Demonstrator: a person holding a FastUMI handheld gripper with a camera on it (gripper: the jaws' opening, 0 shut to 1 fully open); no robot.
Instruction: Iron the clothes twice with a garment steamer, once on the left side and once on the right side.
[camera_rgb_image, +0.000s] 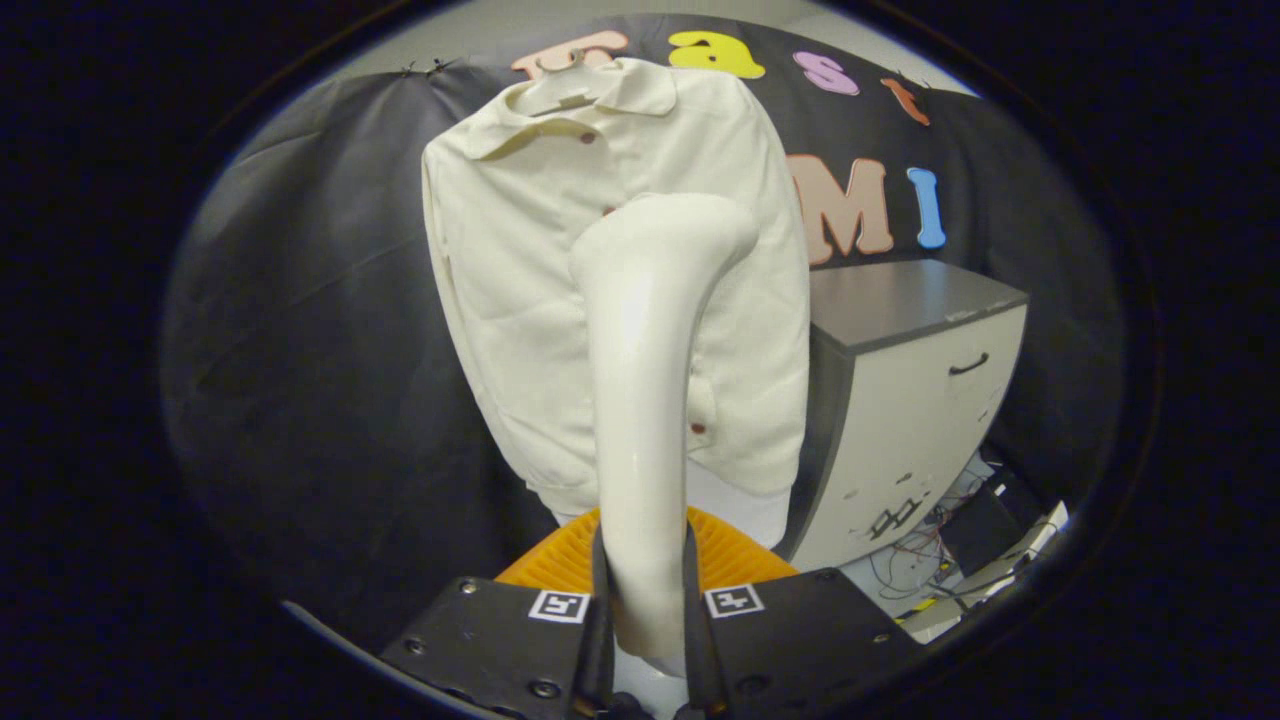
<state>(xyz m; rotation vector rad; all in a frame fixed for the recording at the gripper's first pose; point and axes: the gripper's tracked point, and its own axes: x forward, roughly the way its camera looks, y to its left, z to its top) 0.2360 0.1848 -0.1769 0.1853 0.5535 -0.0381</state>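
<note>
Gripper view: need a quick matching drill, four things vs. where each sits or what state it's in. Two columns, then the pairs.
Things
1. garment steamer
2. cream jacket
3. cabinet
4. orange ribbed object

Places or states
A. stands beside the jacket, with a dark top and a drawer handle
B. hangs on a hanger against the black cloth wall
C. clamped between the two fingers of the gripper, its head bent toward the jacket
D. just beyond the fingers, low behind the steamer's handle

Pairs: 1-C, 2-B, 3-A, 4-D
</note>
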